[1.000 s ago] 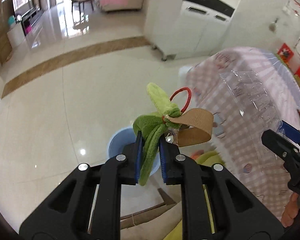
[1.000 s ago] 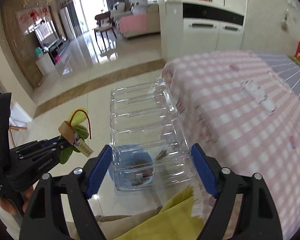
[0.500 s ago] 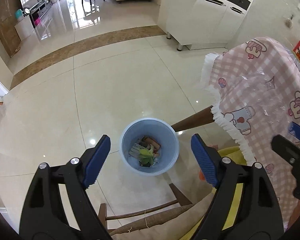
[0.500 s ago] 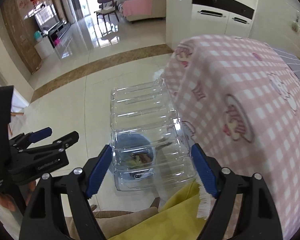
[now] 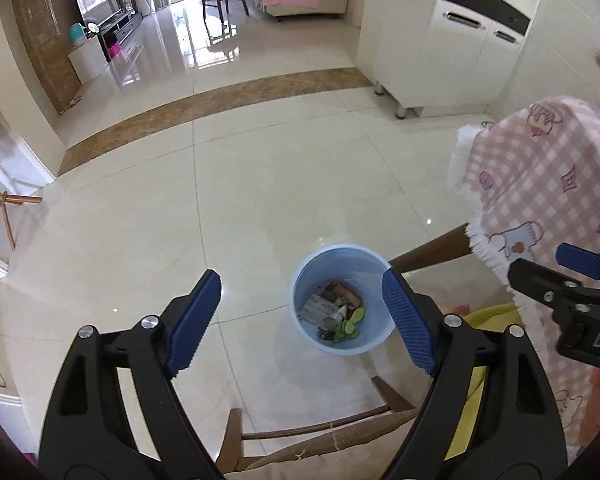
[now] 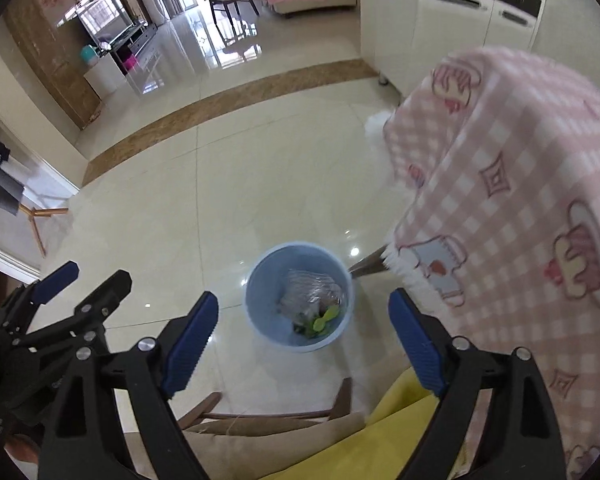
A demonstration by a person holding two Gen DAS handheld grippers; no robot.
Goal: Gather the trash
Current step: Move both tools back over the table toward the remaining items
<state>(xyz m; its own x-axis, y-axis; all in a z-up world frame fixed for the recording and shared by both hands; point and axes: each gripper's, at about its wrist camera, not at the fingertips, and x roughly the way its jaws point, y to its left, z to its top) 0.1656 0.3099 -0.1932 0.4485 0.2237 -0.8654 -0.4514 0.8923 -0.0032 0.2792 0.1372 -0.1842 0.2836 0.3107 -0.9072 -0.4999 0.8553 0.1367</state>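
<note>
The left tongs [image 5: 300, 320] stand wide apart with nothing between the blue pads, released. The right tongs [image 6: 304, 334] are likewise empty, and their jaws are opening wider at this moment.

Straight ahead of and below both pairs, on the glossy floor, sits the blue bin [image 5: 374, 344]. In the right wrist view a crumpled clear plastic container [image 6: 312, 290] lies inside the bin on top of the other trash, with a green plush scrap [image 6: 324, 322] beside it toward the near wall; the left wrist view shows paper wrappers [image 5: 324, 308] there too. So the task's things are in the bin, not in either grip.

To the right of both tongs hangs the fringed edge of the pink checked cloth [image 5: 540, 208] over the tabletop, with a wooden table leg [image 5: 428, 254] touching or just behind the bin's rim. Below the tongs is a wooden chair [image 5: 320, 432].

Judged risks: the light, springy plastic may rebound out of the bin; swinging back toward the tabletop, a jaw could snag the fringe and drag the cloth; the two tongs, near each other, could collide.
</note>
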